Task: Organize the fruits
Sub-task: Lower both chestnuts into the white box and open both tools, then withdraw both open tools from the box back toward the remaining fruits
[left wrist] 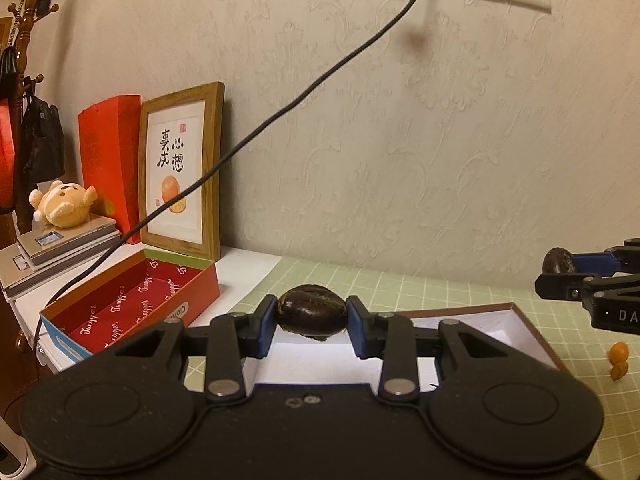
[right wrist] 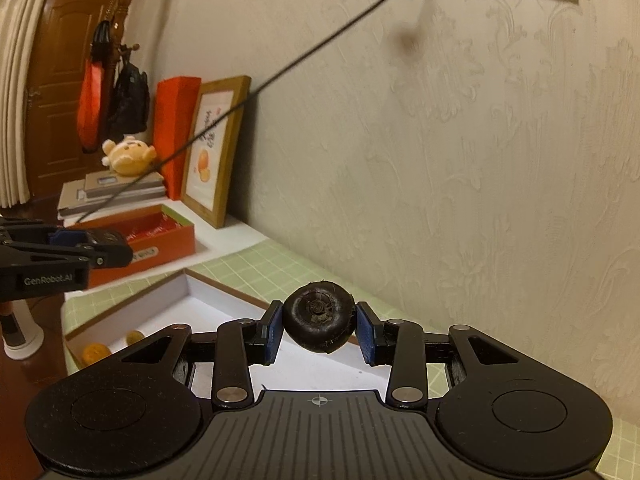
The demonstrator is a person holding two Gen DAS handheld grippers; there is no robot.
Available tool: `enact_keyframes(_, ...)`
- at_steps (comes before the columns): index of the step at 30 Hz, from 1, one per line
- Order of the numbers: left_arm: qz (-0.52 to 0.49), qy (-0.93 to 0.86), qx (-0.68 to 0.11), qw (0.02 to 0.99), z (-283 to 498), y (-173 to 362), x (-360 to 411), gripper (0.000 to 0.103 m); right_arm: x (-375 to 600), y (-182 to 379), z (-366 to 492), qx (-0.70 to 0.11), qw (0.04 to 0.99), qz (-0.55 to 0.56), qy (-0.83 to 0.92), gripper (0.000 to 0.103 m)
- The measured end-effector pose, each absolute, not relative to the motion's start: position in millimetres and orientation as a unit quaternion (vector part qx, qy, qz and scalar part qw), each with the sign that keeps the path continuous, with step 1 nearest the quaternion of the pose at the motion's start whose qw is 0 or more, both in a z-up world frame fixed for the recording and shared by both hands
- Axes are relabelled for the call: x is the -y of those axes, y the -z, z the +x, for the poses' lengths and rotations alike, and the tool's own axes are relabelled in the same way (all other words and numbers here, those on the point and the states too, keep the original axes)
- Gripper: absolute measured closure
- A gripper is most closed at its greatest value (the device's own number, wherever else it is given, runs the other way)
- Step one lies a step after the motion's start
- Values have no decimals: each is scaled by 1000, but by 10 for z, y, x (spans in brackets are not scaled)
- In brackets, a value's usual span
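My left gripper [left wrist: 312, 320] is shut on a dark purple passion fruit [left wrist: 311, 312] and holds it above a shallow white box with a brown rim [left wrist: 520, 322]. My right gripper [right wrist: 319, 328] is shut on a second dark wrinkled passion fruit [right wrist: 319, 322] above the same box [right wrist: 188, 284]. The right gripper also shows at the right edge of the left wrist view [left wrist: 560, 276] with its fruit [left wrist: 559, 261]. Two small orange fruits [right wrist: 96, 354] lie in the box's near corner. The left gripper shows at the left of the right wrist view [right wrist: 116, 252].
An open red box [left wrist: 132, 304] stands at the left by a framed picture [left wrist: 180, 172]. A black cable [left wrist: 280, 116] hangs from the wall socket across the picture. A small orange figure [left wrist: 619, 360] sits on the green checked mat [left wrist: 400, 288]. A plush toy [left wrist: 64, 204] lies on scales.
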State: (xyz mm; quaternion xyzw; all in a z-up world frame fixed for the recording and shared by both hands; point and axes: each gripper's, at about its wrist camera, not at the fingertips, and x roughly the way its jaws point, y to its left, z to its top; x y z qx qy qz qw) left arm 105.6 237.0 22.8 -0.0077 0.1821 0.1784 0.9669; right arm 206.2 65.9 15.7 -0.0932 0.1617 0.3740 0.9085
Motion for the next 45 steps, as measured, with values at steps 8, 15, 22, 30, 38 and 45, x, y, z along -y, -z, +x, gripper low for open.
enact_keyframes(8,-10,-179,-205,962,1237,-52,-2447,76,-693,8,2271,-190,905,-103,-366,64)
enact_keyframes(15,-7,-182,-225,957,1349,86,-2516,76,-702,76,2372,-205,902,-104,-365,64)
enact_keyframes(22,-7,-181,-241,954,1435,194,-2537,76,-734,164,2449,-222,897,-109,-365,64)
enact_keyframes(30,-9,-181,-252,951,1501,276,-2538,75,-759,273,2533,-252,891,-109,-362,64)
enact_keyframes(38,11,-202,-215,955,1453,258,-2480,6,-755,289,2507,-206,917,-97,-329,0)
enact_keyframes(45,3,-201,-220,954,1477,255,-2513,6,-754,268,2554,-219,912,-87,-334,0)
